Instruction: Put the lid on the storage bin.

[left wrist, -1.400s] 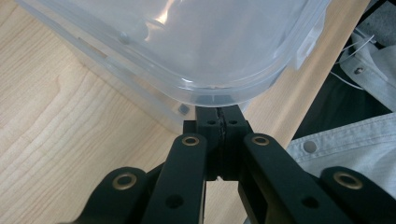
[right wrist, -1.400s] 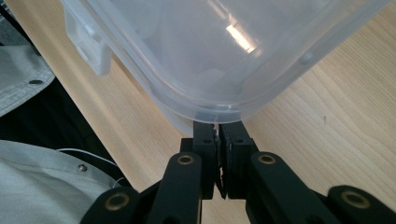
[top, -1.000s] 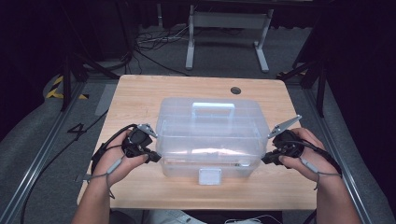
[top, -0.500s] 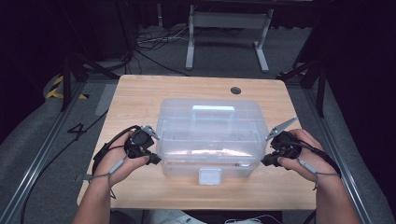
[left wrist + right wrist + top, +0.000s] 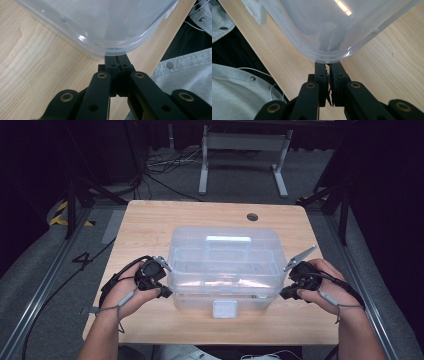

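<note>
At frame centre on the bench [image 5: 150, 220], the clear lidded box [image 5: 225, 265] is seen, its contents indistinct, flanked by the left claw [image 5: 166, 280] and right claw [image 5: 285, 281], both pressed closed at its lower corners.

A clear plastic storage box [image 5: 226, 267] sits flat on the wooden counter [image 5: 150, 220], about midway across it and toward the near edge. It is rectangular with rounded corners, its long side running left to right. The translucent lid [image 5: 225, 251] is on and looks closed, with a whitish carry handle [image 5: 228, 239] lying flat in a recess along its middle. A white latch [image 5: 224, 309] hangs at the centre of the front wall, facing the near edge. In the left gripper view a rounded lower corner [image 5: 110, 48] of the box shows, with the stepped rim of lid over base, and the right gripper view shows another such corner [image 5: 329, 56].
</note>
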{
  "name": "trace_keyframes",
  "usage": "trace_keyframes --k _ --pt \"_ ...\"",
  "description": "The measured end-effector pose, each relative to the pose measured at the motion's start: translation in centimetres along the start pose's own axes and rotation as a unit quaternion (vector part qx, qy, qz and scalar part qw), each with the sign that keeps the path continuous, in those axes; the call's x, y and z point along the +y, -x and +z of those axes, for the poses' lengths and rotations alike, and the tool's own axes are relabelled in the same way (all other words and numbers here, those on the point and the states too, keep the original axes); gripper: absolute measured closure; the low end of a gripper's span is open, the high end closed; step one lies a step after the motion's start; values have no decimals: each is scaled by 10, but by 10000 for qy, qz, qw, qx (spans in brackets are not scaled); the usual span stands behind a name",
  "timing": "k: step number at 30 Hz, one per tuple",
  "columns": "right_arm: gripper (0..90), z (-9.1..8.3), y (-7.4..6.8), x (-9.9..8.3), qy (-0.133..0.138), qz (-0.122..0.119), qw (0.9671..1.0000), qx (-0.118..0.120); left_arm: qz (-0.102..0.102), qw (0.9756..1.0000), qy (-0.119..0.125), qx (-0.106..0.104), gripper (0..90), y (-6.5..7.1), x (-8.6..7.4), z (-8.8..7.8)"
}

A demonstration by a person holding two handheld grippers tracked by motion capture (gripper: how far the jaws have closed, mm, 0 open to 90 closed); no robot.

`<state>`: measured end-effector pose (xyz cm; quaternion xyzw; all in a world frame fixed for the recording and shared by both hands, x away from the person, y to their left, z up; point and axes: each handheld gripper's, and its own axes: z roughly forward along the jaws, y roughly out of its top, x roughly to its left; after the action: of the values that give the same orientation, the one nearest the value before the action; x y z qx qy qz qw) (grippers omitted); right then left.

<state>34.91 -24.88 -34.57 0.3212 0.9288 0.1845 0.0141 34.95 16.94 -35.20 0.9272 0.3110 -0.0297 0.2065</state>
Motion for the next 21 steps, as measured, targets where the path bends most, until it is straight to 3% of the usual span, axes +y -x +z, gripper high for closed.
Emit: trace_keyframes --k 16,21 --pt "848 3 1 -1 -185 -2 9998 46 23 9997 -246 42 897 0 -2 2" --pt "844 3 5 -3 -133 44 9998 136 -4 9997 -226 36 890 0 -3 3"
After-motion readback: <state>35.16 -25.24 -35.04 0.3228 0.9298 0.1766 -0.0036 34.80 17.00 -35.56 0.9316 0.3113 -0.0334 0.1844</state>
